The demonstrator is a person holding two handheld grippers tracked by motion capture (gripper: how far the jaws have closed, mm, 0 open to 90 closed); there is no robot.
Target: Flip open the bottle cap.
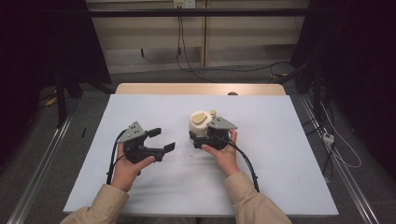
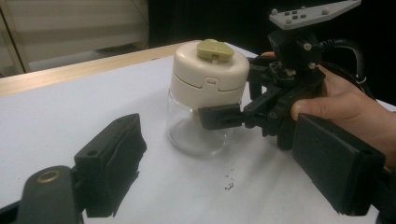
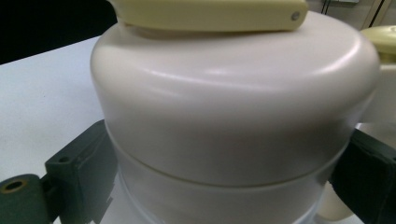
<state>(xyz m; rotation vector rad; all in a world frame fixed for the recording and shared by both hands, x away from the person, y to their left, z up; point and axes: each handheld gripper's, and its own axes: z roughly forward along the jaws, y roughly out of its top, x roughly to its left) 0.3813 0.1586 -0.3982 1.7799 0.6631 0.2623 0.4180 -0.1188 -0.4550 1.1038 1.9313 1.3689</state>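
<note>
- My right gripper point(image 1: 204, 138) stands clamped on the clear jar with a cream flip-top lid point(image 2: 208, 74), jaws pressing its sides just under the lid, at mid-table on the white tabletop point(image 1: 280, 177).
- My left gripper point(image 1: 161, 138) hangs with jaws apart and nothing between them, near the jar but not touching.
- The jar stands upright, its long axis vertical, directly ahead of the left gripper's spread jaws; that free hand would approach the lid.
</note>
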